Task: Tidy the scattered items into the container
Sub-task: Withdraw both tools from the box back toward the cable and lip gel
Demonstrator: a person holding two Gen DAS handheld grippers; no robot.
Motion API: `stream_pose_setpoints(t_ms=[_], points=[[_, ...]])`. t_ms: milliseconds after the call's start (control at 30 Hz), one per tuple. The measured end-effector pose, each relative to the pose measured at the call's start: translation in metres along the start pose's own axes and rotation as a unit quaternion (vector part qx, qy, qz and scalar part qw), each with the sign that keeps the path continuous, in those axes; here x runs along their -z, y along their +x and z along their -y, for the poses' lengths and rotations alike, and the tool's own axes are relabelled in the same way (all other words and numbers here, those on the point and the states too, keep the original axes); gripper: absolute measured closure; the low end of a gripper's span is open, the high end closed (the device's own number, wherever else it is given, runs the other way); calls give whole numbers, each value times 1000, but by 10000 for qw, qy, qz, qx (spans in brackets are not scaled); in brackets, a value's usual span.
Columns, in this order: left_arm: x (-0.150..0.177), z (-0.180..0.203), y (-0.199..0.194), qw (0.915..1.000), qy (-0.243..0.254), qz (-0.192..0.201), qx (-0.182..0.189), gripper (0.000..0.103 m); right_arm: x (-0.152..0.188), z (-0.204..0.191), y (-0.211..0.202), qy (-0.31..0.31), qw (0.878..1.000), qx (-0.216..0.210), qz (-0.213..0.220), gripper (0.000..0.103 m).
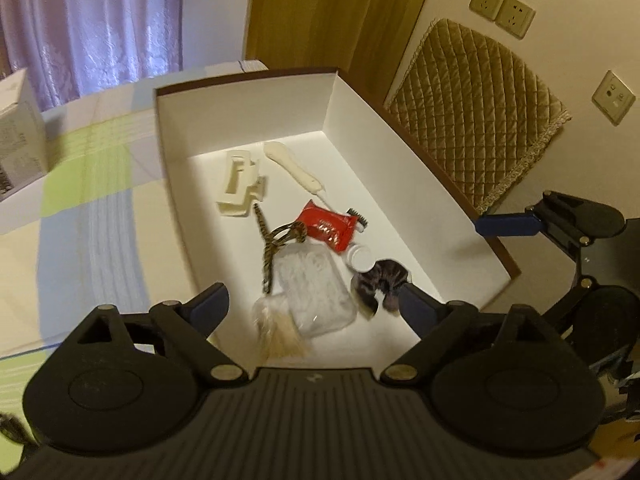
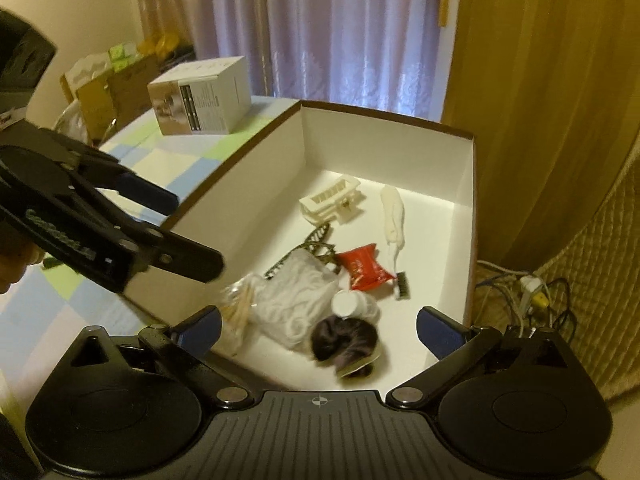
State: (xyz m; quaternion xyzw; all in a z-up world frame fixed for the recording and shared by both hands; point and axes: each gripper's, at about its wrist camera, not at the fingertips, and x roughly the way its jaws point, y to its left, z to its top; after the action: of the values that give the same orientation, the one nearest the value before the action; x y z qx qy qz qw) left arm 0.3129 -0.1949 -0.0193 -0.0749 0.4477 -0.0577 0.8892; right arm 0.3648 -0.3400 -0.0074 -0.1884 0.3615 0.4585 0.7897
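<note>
Checked bedspread [image 1: 100,184], pastel squares, filling left half of left wrist view and lower left of right wrist view. White-lined container [image 1: 360,120] with brown outer edge resting on it, centre of both views, open at top.

Left gripper [image 1: 316,304] at bottom of left wrist view, jaws spread wide, nothing between them, poised above near end of container; seen also at left of right wrist view [image 2: 192,236], over container's left wall. Right gripper [image 2: 320,326] at bottom of right wrist view, jaws likewise spread and holding nothing, above near end of container; visible at right edge of left wrist view, beside container's right wall.

Lying inside container, centre of frames:
- clear plastic bag [image 1: 316,292] of white contents, near end;
- cream claw hair clip [image 1: 238,182], far end, left;
- cream-handled small brush [image 1: 298,172], far end, right, bristles toward centre;
- red snack packet [image 1: 330,226], mid-floor, touching brush end;
- dark scrunchie [image 1: 380,284], near end, right, beside white bottle cap [image 1: 360,258];
- patterned hair tie [image 1: 276,244], partly under bag;
- small packet of tan sticks [image 1: 276,332], nearest edge, blurred.

White printed carton [image 2: 200,96] standing on bedspread, upper left of right wrist view, apart from container.
</note>
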Motion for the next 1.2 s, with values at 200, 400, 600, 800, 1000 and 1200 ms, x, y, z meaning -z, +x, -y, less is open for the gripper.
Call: stream_pose_setpoints(t_ms=[200,400,600,800,1000,1200], points=[[28,-13,-38,9999,41,78,-75,12,11,-25,-17,236,9997,73,77,2],[60,-28,-72,9998,13,123,-169,12,20,-52,-29,450,9988,129,114,2],[106,-47,-96,9995,-66,-64,-314,12,30,-93,-30,475,9989,-6,35,2],[145,-74,-117,9979,-421,-243,-421,12,38,-133,-18,508,9982,-264,-152,2],[169,-96,-135,9963,-605,-350,-500,12,40,-169,-5,452,9972,-513,-301,2],[187,-123,-143,9929,-886,-475,-643,12,44,-199,11,417,9953,-731,-483,2]])
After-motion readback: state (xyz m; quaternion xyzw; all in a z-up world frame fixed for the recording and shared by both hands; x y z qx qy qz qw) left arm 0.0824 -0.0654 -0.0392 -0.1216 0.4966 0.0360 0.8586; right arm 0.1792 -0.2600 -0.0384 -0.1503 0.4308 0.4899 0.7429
